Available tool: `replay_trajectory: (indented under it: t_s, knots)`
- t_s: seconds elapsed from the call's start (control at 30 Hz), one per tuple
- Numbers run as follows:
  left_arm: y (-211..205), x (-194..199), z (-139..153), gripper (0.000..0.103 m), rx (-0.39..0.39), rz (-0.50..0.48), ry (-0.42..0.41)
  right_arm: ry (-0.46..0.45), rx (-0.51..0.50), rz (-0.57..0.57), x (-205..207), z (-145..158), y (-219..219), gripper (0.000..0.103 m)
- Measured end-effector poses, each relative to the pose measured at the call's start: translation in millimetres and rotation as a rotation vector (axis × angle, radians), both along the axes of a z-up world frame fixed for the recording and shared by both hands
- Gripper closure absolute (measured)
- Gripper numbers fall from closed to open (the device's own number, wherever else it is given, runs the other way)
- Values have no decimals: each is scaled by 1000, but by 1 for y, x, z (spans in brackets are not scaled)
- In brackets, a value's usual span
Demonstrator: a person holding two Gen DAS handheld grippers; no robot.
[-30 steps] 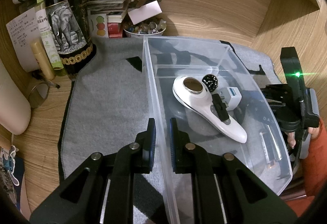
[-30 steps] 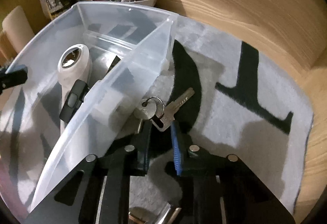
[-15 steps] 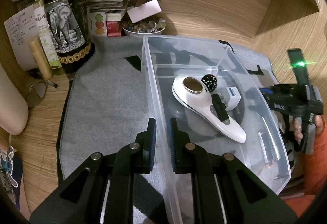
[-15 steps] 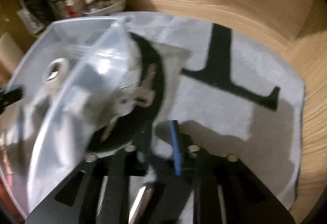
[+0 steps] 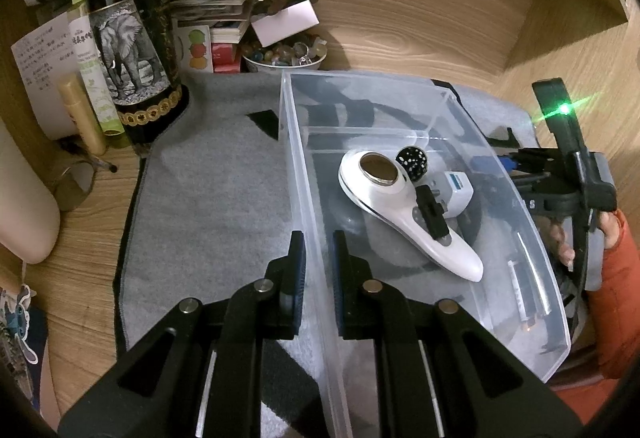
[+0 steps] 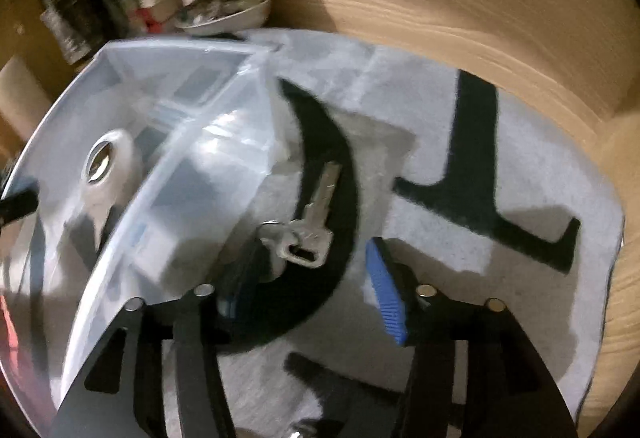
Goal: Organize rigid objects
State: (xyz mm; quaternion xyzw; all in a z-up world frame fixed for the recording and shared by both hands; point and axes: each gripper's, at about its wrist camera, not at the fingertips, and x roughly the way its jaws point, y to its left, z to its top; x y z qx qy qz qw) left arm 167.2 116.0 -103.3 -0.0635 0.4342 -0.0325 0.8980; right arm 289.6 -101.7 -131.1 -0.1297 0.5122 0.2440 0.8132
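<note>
Left wrist view showed the left tool (image 5: 318,270) clamped on the near left wall of the clear plastic bin (image 5: 296,174), one pad outside and one inside the rim. That bin sat on a grey mat (image 5: 216,198) spread over the wooden surface (image 5: 420,22). Inside it lay a white handheld device (image 5: 396,206), a black speckled ball (image 5: 412,159) touching its head, and a small white adapter (image 5: 454,187) just beside both. To the left of the bin the mat lay open up to a dark bottle (image 5: 132,50) and a clutter of papers at the back edge. A bowl of marbles (image 5: 286,56) stood just behind the bin's far corner. Right wrist view, blurred, showed the right tool (image 6: 308,278) with its jaws opening and a key on a ring (image 6: 308,230) lying between them on the mat, close against the bin's outer right wall (image 6: 224,142); whether the left pad still touched the ring could not be told. Rightward the mat ran clear to its edge, with bare wood beyond.
</note>
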Motion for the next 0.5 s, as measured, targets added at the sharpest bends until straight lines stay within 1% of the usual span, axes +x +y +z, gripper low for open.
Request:
replay_trajectory:
  t_s: [0.1, 0.17, 0.33, 0.4, 0.5]
  knots:
    - [-1, 0, 0, 92, 4, 2, 0, -2, -13, -48, 3, -2, -13, 52]
    - [-1, 0, 0, 92, 4, 1, 1, -17, -33, -77, 3, -2, -22, 56]
    - [0, 0, 0, 92, 3, 2, 0, -36, -63, -124, 3, -2, -36, 57]
    - [-1, 0, 0, 92, 3, 2, 1, -29, -68, -134, 1, 1, -41, 57]
    - [-1, 0, 0, 92, 4, 2, 0, -42, -92, -156, -5, 5, -52, 57]
